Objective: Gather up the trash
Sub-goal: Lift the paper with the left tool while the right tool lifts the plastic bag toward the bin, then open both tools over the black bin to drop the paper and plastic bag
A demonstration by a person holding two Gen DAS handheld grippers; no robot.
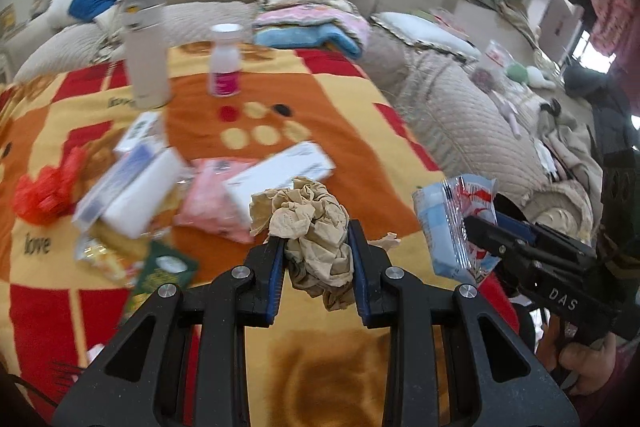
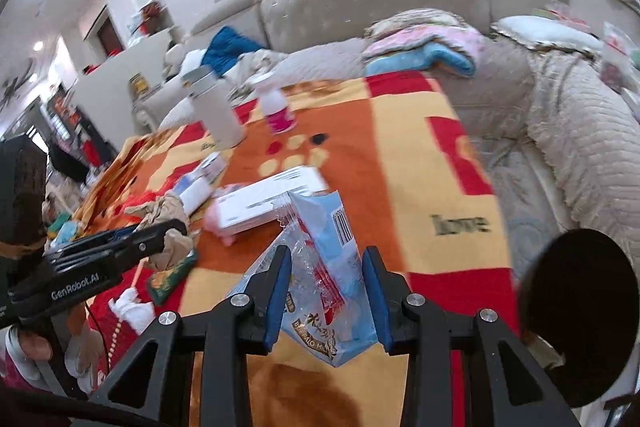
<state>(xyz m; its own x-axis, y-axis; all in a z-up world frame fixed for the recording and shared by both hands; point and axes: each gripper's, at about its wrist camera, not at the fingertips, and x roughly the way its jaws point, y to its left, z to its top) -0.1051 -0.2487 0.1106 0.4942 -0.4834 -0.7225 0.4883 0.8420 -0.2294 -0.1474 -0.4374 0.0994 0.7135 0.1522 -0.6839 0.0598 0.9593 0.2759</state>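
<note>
My left gripper (image 1: 317,243) is shut on a crumpled beige tissue wad (image 1: 310,223), held above the colourful blanket (image 1: 340,131). It also shows at the left of the right wrist view (image 2: 168,231). My right gripper (image 2: 326,267) is shut on a light-blue plastic snack wrapper (image 2: 328,251), held above the blanket's near part. The wrapper (image 1: 452,223) shows at the right of the left wrist view. More trash lies on the blanket: white cartons (image 1: 280,171), a pink packet (image 1: 212,203), a red plastic bag (image 1: 48,187).
A white tumbler (image 1: 146,51) and a small pink-labelled bottle (image 1: 225,61) stand at the blanket's far side. A green packet (image 1: 162,275) lies near left. Folded blankets (image 1: 312,23) and a beige sofa (image 1: 460,107) lie behind and right. A dark round object (image 2: 580,319) sits at lower right.
</note>
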